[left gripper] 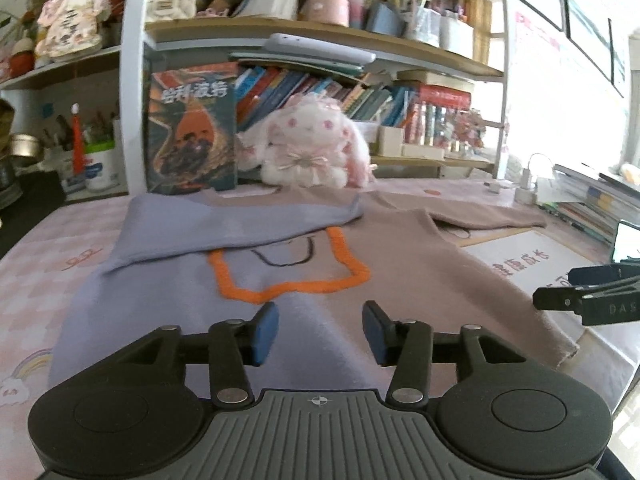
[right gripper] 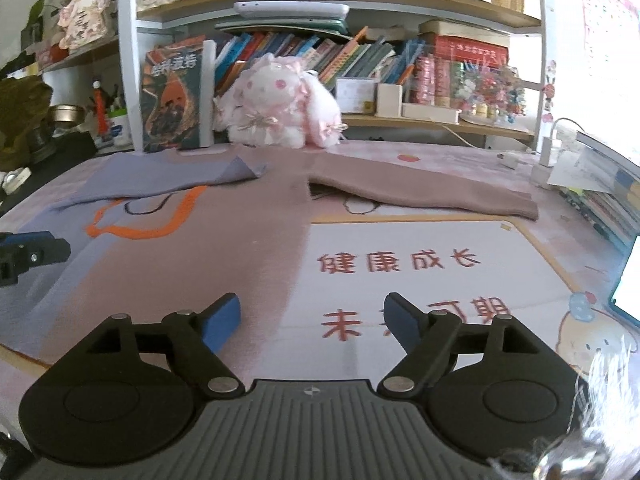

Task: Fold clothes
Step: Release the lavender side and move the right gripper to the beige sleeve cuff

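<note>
A two-tone sweater (left gripper: 400, 264), lavender on the left and dusty pink on the right with an orange outline motif (left gripper: 288, 276), lies flat on the desk. Its lavender sleeve (left gripper: 224, 224) is folded across the chest; the pink sleeve (right gripper: 432, 192) stretches out to the right. My left gripper (left gripper: 320, 330) is open and empty, just above the sweater's lower hem. My right gripper (right gripper: 312, 316) is open and empty over the sweater's right edge and the desk mat (right gripper: 440, 264). Each gripper's tip shows in the other's view: the right one (left gripper: 588, 300) and the left one (right gripper: 28, 252).
A white and pink plush rabbit (left gripper: 312, 148) and an upright book (left gripper: 190, 128) stand behind the sweater under the bookshelves. Stacked books (right gripper: 608, 196), a charger (right gripper: 546, 160) and a lit screen (right gripper: 628, 280) crowd the right edge. Cups and pens (left gripper: 96, 160) stand at the left.
</note>
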`<act>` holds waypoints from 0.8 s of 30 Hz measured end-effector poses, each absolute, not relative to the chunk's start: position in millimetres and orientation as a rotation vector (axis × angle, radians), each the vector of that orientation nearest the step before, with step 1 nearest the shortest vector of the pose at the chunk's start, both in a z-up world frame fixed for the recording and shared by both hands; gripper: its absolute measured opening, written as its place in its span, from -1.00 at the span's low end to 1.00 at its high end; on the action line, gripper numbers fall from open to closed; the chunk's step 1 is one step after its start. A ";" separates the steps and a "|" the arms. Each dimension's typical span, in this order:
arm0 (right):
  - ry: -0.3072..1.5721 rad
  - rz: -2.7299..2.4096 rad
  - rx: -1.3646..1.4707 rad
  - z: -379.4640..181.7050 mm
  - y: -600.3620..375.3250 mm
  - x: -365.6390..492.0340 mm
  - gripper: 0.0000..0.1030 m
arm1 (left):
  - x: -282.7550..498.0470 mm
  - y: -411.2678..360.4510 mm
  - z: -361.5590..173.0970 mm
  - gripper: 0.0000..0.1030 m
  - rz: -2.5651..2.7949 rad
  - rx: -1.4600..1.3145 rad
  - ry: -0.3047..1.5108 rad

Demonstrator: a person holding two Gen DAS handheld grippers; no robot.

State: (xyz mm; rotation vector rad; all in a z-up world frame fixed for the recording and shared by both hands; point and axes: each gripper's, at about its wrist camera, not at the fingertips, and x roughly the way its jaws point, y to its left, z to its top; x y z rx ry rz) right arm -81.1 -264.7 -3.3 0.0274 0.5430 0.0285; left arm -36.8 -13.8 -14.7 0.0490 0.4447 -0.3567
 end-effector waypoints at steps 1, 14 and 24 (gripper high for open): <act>0.544 0.023 0.029 -3.5 -267.5 -80.4 0.52 | -36.0 -16.7 -14.9 -0.07 -0.363 0.055 0.442; 0.542 -0.030 0.037 4.2 -295.8 -66.6 0.55 | -19.4 -44.0 -4.6 0.20 -0.445 0.104 0.355; 0.544 -0.064 0.036 22.3 -330.3 -24.1 0.58 | -9.6 -54.3 -6.7 0.24 -0.486 0.117 0.328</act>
